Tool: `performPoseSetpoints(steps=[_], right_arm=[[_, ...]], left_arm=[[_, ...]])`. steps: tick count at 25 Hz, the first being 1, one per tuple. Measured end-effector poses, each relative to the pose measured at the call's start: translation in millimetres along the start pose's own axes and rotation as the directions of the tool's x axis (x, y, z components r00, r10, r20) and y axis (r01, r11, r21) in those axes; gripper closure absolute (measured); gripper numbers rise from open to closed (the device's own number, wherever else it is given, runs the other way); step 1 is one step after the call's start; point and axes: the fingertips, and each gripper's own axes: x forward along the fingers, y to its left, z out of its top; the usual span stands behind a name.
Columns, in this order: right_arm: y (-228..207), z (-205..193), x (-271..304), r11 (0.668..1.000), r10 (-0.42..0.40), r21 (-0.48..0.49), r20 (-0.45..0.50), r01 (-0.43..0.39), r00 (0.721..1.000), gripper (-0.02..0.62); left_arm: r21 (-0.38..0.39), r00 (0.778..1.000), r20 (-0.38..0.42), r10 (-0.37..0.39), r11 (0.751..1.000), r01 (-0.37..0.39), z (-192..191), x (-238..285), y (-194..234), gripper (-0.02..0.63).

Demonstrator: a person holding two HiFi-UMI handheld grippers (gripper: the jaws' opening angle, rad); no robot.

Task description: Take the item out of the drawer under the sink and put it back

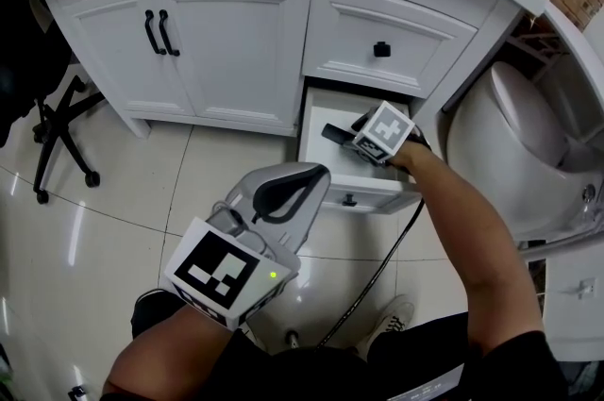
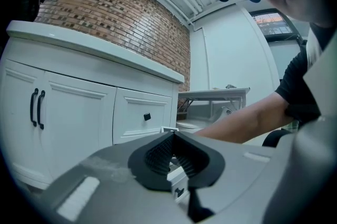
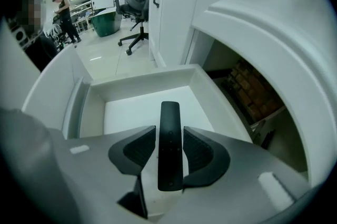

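Remote control (image 1: 330, 132), in the head view, is clamped in the right gripper (image 1: 353, 139) just above the open drawer (image 1: 363, 193); the left gripper (image 1: 283, 192) hangs in front of the drawer. Left gripper view: jaws together, empty. Right gripper view: both pads pinch the remote over the bare drawer floor, so lowering and releasing it seem left.

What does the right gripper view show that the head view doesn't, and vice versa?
Right gripper view only: claw pads against both sides of the black remote, and a person standing in the distance. Head view only: the left gripper, the closed upper drawer, the toilet. Both: the open drawer with the right gripper holding the remote over it.
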Motion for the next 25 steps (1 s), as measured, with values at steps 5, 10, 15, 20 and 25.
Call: performPoseSetpoints(steps=[5, 10, 15, 20, 25], right_arm=[[-12.5, 30.0, -45.8, 0.992, -0.110, 0.076, 0.182, 0.097, 0.977, 0.501], [-5.7, 41.6, -96.6, 0.976, -0.197, 0.152, 0.310, 0.156, 0.930, 0.588], [21.8, 46.6, -174.7, 0.947, -0.249, 0.307, 0.506, 0.097, 0.826, 0.588], [64.4, 38.1, -255.4, 0.928, -0.270, 0.373, 0.635, 0.019, 0.724, 0.588], [101.1, 21.4, -299.8, 0.915, -0.298, 0.403, 0.680, -0.002, 0.670, 0.588]], left_arm=[[0.010, 1.000, -0.015, 0.014, 1.000, -0.014, -0.5, -1.3, 2.2, 0.600], [0.019, 1.000, -0.004, -0.002, 1.000, 0.002, -3.1, -1.3, 1.6, 0.600], [0.025, 1.000, -0.006, -0.002, 1.000, 0.002, -5.0, -2.7, 0.3, 0.600], [0.019, 1.000, 0.001, -0.008, 1.000, 0.008, -1.8, -5.7, -3.3, 0.601], [0.024, 1.000, 0.005, -0.015, 1.000, 0.015, -1.3, -4.0, -6.1, 0.600]])
